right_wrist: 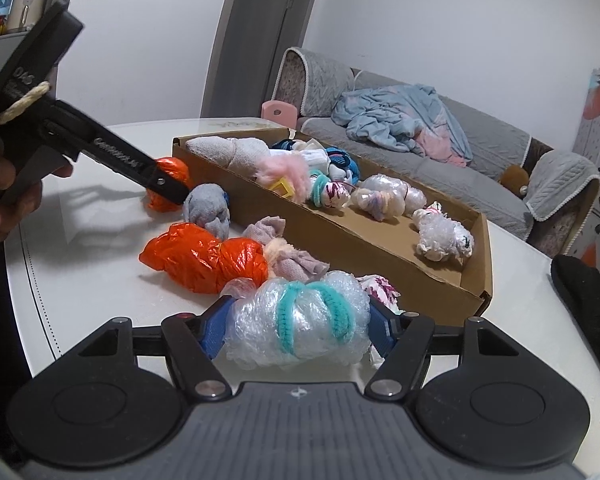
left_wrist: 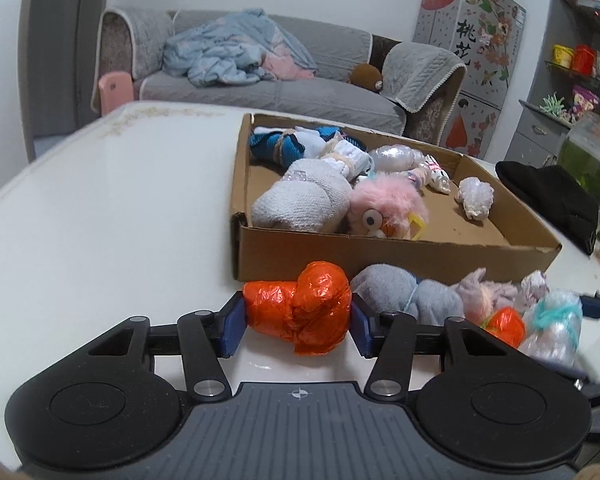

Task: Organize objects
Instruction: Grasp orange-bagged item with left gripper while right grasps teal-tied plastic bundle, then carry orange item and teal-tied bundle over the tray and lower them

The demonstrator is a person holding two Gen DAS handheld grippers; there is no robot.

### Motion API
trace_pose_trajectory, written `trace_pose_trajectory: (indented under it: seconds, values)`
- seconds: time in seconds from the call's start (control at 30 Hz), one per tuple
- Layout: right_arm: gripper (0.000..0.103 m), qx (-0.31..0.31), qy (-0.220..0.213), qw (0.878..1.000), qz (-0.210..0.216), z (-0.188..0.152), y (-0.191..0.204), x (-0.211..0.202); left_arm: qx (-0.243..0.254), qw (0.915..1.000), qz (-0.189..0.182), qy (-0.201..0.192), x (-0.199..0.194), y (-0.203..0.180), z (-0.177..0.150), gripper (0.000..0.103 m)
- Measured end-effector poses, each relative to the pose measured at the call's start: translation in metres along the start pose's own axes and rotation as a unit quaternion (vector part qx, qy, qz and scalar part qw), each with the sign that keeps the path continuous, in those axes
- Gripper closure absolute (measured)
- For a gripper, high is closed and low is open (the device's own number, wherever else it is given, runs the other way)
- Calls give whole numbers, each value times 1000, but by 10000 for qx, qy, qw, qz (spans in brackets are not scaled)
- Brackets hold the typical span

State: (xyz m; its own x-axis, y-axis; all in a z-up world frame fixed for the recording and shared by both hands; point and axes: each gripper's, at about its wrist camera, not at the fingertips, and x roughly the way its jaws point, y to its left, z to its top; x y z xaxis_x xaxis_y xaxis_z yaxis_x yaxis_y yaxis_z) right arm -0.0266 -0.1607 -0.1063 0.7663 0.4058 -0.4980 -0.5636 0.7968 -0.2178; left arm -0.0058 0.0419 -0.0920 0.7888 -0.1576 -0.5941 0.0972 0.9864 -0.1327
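My left gripper [left_wrist: 296, 320] is shut on an orange plastic bundle [left_wrist: 300, 306] that rests on the white table just in front of the cardboard box [left_wrist: 380, 258]; the bundle also shows in the right wrist view [right_wrist: 172, 172] behind the left gripper's arm. My right gripper [right_wrist: 298, 330] is shut on a bubble-wrap bundle tied with teal pipe cleaner [right_wrist: 300, 320], on the table beside the box [right_wrist: 380, 256]. The box holds several wrapped bundles, rolled socks and a pink fluffy toy [left_wrist: 384, 210].
On the table between the grippers lie a grey sock bundle [right_wrist: 208, 208], a second orange bundle [right_wrist: 208, 258], a lilac cloth bundle [right_wrist: 292, 260] and a floral bundle [right_wrist: 380, 290]. A black hat [right_wrist: 588, 304] lies to the right. A grey sofa [left_wrist: 284, 84] stands behind the table.
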Motion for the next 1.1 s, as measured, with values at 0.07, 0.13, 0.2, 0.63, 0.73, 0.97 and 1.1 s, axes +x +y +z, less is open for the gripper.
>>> trace_pose_trajectory:
  seconds: [0.07, 0.13, 0.2, 0.63, 0.73, 0.97, 1.1]
  values:
    - [38, -6, -23, 10000, -9, 0, 0, -2, 21, 10000, 53, -33, -6, 3, -4, 44]
    - [39, -30, -33, 10000, -25, -1, 2, -4, 23, 9999, 115, -50, -11, 7, -8, 44]
    - [39, -82, -50, 10000, -24, -2, 6, -9, 22, 9999, 151, -54, -16, 10, -12, 44]
    - [39, 658, 14, 9978, -16, -18, -20, -37, 458, 9989, 122, -72, -46, 5, -24, 44]
    - [39, 839, -24, 9964, -82, -18, -36, -47, 595, 9981, 81, -107, -53, -1, -14, 44]
    - [39, 883, -435, 9950, -183, 19, -78, -58, 1060, 9933, -265, -373, -56, -40, 39, 44]
    - [39, 576, -687, 9958, -169, 54, -97, -50, 1371, 9875, -514, -585, -46, -73, 82, 44]
